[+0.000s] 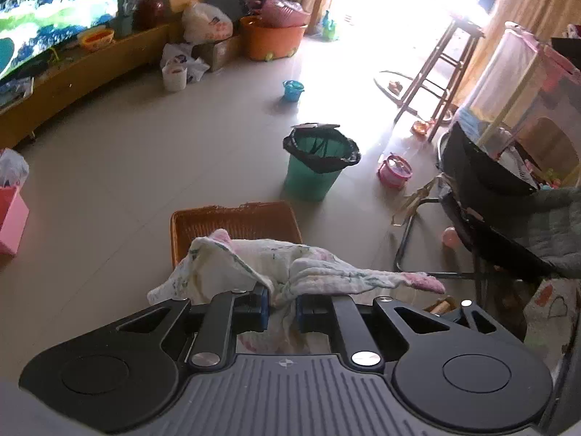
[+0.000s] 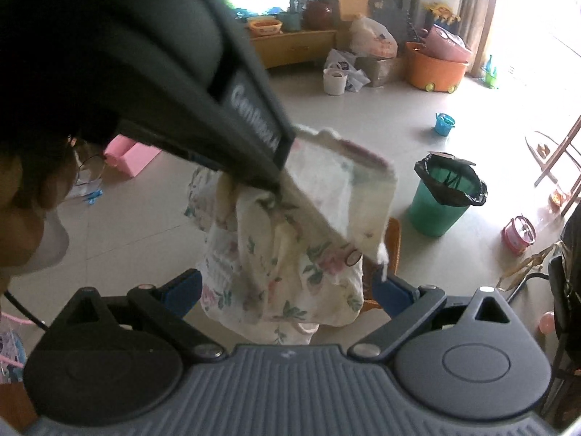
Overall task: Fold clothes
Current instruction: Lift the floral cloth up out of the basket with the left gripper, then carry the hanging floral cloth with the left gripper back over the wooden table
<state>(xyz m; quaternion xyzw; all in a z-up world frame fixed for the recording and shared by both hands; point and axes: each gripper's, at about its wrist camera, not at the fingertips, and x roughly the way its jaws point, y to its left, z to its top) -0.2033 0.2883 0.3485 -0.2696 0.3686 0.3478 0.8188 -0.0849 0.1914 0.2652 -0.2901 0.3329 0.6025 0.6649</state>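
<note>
A white floral garment with pink trim (image 1: pixel 290 272) is bunched between the blue pads of my left gripper (image 1: pixel 282 309), which is shut on it and holds it above an orange woven basket (image 1: pixel 236 221). In the right wrist view the same garment (image 2: pixel 283 254) hangs from the tip of the left gripper's dark body (image 2: pixel 250 127), crossing the upper left. My right gripper (image 2: pixel 287 289) is open, its blue fingertips (image 2: pixel 392 290) standing wide on either side of the hanging cloth's lower part without closing on it.
A green bin with a black liner (image 1: pixel 316 160) stands on the tiled floor beyond the basket. A black folding chair (image 1: pixel 490 225) with grey cloth is at the right. A pink box (image 2: pixel 134 156), wooden stool (image 1: pixel 435 69), orange tub (image 1: pixel 272 40) and TV cabinet (image 1: pixel 72 76) ring the floor.
</note>
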